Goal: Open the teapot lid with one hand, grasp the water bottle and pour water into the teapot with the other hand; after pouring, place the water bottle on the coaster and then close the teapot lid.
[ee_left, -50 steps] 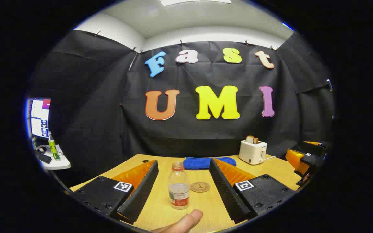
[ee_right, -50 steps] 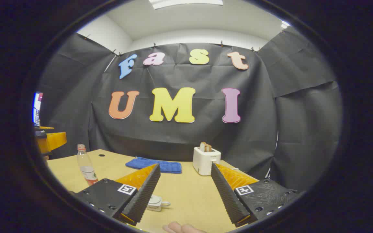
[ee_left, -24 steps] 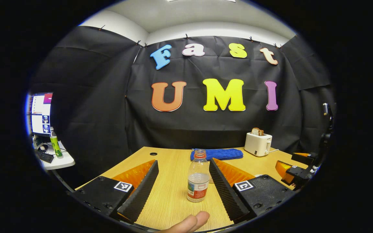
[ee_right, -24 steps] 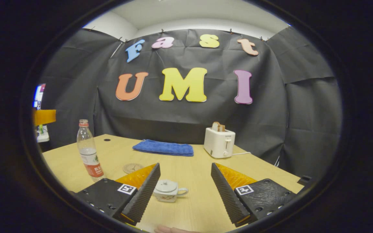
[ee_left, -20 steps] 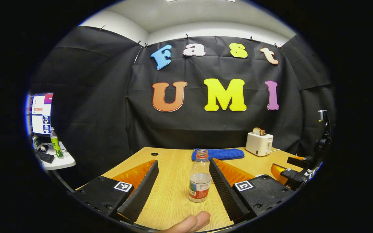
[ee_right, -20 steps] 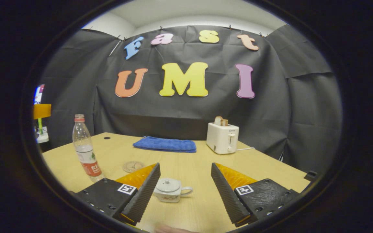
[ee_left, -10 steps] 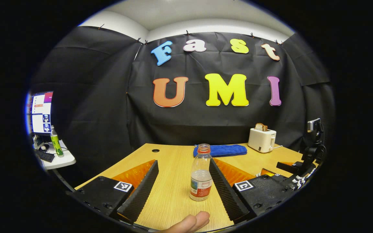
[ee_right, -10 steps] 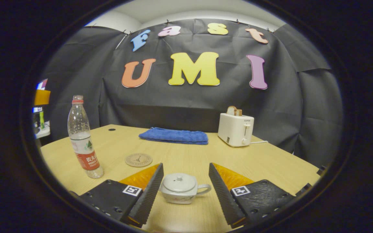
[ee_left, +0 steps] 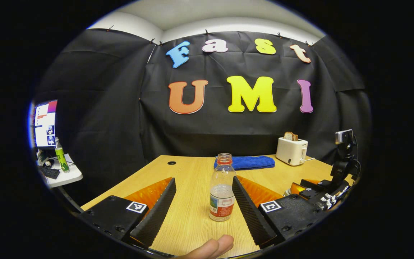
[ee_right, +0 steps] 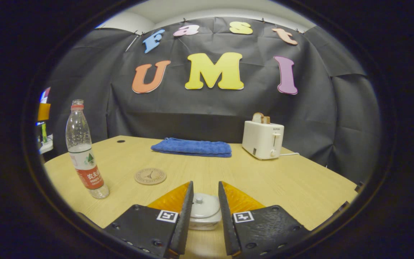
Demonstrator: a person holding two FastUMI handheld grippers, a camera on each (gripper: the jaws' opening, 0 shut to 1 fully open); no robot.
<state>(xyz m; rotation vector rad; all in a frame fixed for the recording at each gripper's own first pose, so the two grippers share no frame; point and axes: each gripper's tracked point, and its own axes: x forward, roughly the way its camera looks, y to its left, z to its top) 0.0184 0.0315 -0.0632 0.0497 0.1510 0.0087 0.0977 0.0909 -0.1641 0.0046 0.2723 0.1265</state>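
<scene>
Teapot (ee_right: 204, 212) sits on the counter (ee_right: 282, 183) between the fingers of my right tongs (ee_right: 205, 201), which have narrowed around its lid without clearly pressing it. My left tongs (ee_left: 203, 196) gape wide, the water bottle (ee_left: 222, 192) upright just beside their right finger.

Bare table (ee_right: 286, 180) lies open between the coaster (ee_right: 150, 176) and the toaster (ee_right: 262, 139) by the far edge. The water bottle (ee_left: 222, 192) stands between the left tongs' (ee_left: 204, 205) spread fingers, room at its left. The right tongs (ee_right: 205, 212) closely flank the teapot lid (ee_right: 204, 205).
</scene>
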